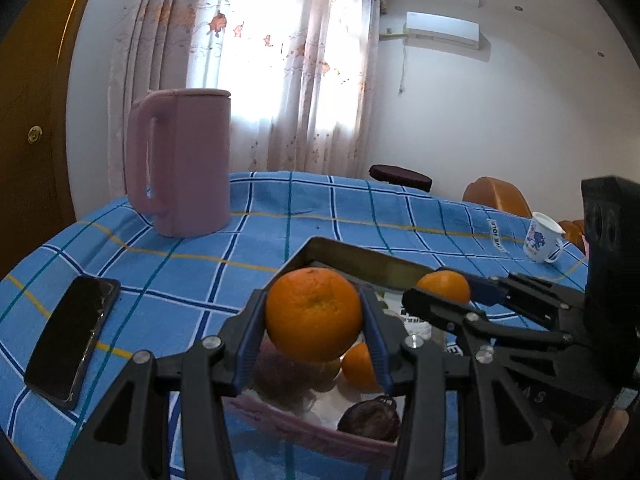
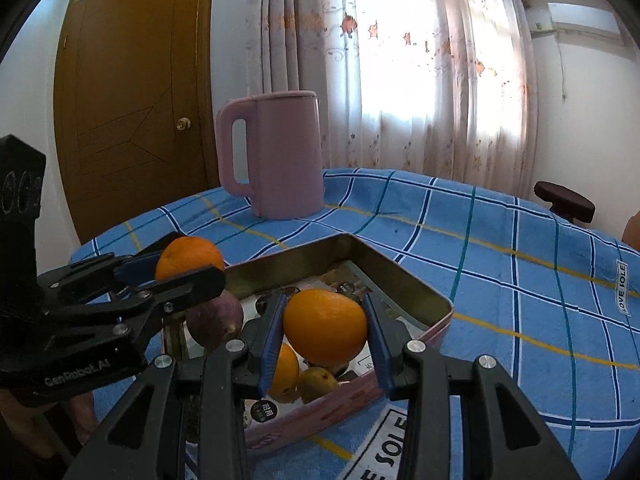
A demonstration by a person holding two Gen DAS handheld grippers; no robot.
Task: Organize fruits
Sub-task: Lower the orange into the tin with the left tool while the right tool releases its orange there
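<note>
A pink square tin (image 2: 400,280) sits on the blue checked tablecloth, and shows in the left wrist view (image 1: 360,258) too. My left gripper (image 1: 314,314) is shut on an orange (image 1: 314,312) and holds it above the tin. My right gripper (image 2: 326,330) is shut on another orange (image 2: 326,330), also above the tin. Each gripper shows in the other's view: the right gripper (image 1: 448,290) with its orange (image 1: 444,286), the left gripper (image 2: 188,266) with its orange (image 2: 188,258). Inside the tin lie a third orange (image 2: 284,372), a purple fruit (image 2: 214,320) and a small brownish-green fruit (image 2: 318,382).
A pink kettle (image 1: 180,164) stands at the back left of the table. A black phone (image 1: 72,336) lies at the left. A white mug (image 1: 542,238) stands at the far right. A dark stool (image 1: 400,176) and a wooden door (image 2: 132,92) lie beyond the table.
</note>
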